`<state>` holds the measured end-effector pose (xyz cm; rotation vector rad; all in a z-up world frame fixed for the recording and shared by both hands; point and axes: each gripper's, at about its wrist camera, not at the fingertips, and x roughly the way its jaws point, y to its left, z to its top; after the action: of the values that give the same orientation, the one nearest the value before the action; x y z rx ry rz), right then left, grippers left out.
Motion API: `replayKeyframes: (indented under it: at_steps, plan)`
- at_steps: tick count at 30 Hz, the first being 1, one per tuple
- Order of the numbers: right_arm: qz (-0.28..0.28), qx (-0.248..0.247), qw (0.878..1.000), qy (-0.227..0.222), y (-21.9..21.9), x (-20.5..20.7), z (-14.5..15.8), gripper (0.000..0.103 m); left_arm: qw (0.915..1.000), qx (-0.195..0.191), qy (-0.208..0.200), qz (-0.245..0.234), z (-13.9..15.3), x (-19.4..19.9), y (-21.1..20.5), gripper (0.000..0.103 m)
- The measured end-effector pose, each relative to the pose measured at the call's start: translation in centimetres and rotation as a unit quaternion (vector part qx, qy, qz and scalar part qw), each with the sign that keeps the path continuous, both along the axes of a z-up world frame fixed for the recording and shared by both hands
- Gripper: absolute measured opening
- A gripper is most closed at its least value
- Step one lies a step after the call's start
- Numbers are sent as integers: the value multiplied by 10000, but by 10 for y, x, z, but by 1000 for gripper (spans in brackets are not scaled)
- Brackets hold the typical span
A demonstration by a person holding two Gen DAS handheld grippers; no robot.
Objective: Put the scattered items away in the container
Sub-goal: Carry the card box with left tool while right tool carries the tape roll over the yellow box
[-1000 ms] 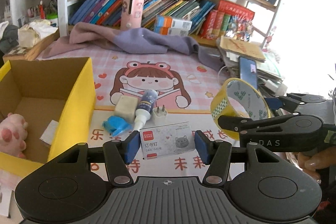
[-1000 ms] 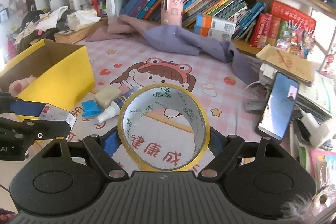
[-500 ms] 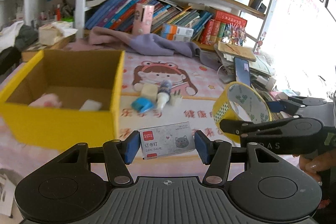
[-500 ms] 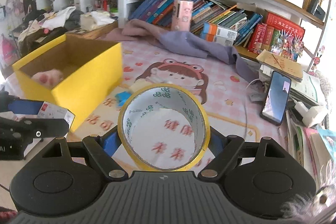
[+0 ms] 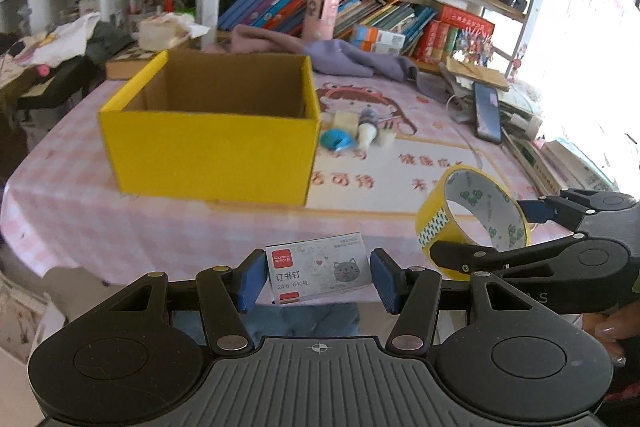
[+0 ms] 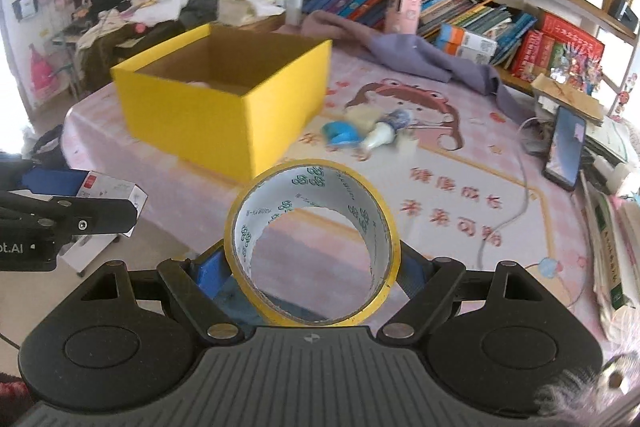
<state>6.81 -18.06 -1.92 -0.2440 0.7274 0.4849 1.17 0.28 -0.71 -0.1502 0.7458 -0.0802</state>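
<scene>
Between the left gripper's (image 5: 318,279) pads: staple box (image 5: 319,273).

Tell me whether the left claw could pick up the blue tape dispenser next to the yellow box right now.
Probably not yet. The left claw is shut on a staples box, so it has no free grip. The blue tape dispenser lies uncovered on the table beside the yellow box.
</scene>
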Motion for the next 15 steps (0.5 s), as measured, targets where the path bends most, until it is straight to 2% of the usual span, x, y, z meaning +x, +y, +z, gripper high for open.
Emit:
replayKeyframes:
  at_steps: [15]
  plan:
    - [585,-215,9981,-4,48,-29,2,82,9993,-180,49,327,-5,-29,39,55]
